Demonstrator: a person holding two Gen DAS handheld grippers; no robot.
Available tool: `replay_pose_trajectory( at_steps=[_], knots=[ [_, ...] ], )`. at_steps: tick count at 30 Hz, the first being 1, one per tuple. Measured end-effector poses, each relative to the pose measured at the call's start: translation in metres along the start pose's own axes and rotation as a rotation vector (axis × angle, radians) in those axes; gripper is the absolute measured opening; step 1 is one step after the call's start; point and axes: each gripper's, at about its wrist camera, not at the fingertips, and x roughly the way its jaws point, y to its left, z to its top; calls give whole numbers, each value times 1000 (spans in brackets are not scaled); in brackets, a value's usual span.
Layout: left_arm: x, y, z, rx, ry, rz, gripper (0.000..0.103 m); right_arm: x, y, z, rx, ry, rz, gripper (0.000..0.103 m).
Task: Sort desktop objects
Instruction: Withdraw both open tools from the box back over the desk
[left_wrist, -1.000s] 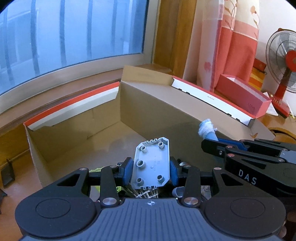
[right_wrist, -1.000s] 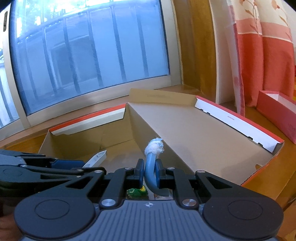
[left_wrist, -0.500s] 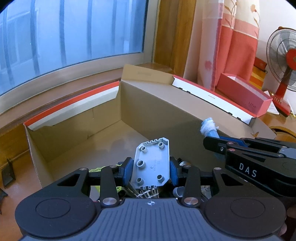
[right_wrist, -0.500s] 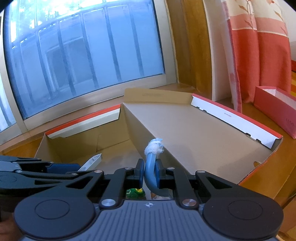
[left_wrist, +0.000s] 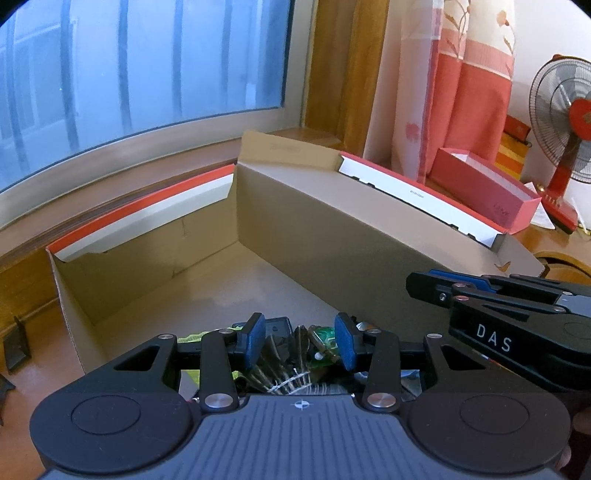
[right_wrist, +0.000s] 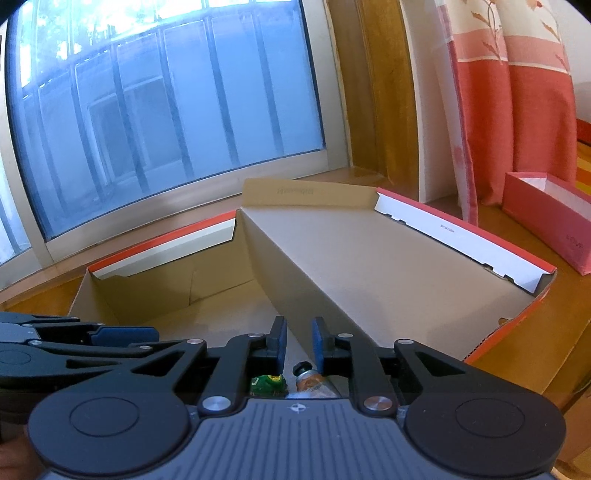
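Both grippers hover over the near end of an open cardboard box (left_wrist: 332, 236). The left gripper (left_wrist: 300, 341) is spread and empty. The right gripper (right_wrist: 298, 341), just opening, holds nothing. Below lie light, small items: a feathered shuttlecock (left_wrist: 284, 369), fragile, best pinched at its base.

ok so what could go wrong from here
1. The left gripper and right gripper hang side by side over the near end of the box; they could knock together when pulled out.
2. The right gripper's jaws have just been opening, with nothing between them. Both grippers stand open close above the feathers and tube, and might snag them.
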Motion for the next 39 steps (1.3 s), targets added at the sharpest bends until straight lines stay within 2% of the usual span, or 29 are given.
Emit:
replay_pose_trajectory(
  at_steps=[4,7,9,11,15,17,20,23,29,35,39],
  knots=[
    [-3,-1,-1,1,-6,0,46,0,1,0,-2,-4,2,19],
    [-5,0,-2,-5,-10,1,50,-1,2,0,0,-9,1,24],
    [-8,2,-3,-10,-14,3,53,-2,3,1,3,-13,1,29],
    [-11,3,-5,-14,-23,7,57,-3,4,1,5,-18,0,39],
    [-23,11,-10,-23,-54,29,68,-4,9,2,2,-30,11,50],
    [-32,17,-14,-35,-77,52,74,-4,12,2,4,-39,19,60],
    [-48,30,-20,-56,-109,91,79,-3,18,3,9,-53,36,68],
    [-65,44,-29,-75,-137,162,87,-3,30,5,19,-71,61,74],
    [-103,84,-53,-134,-172,309,92,-13,76,6,-19,-102,138,81],
    [-146,139,-87,-218,-155,396,95,-31,150,-7,-101,-102,177,85],
    [-182,185,-120,-283,-124,459,96,-47,208,-25,-138,-59,231,85]
  ],
)
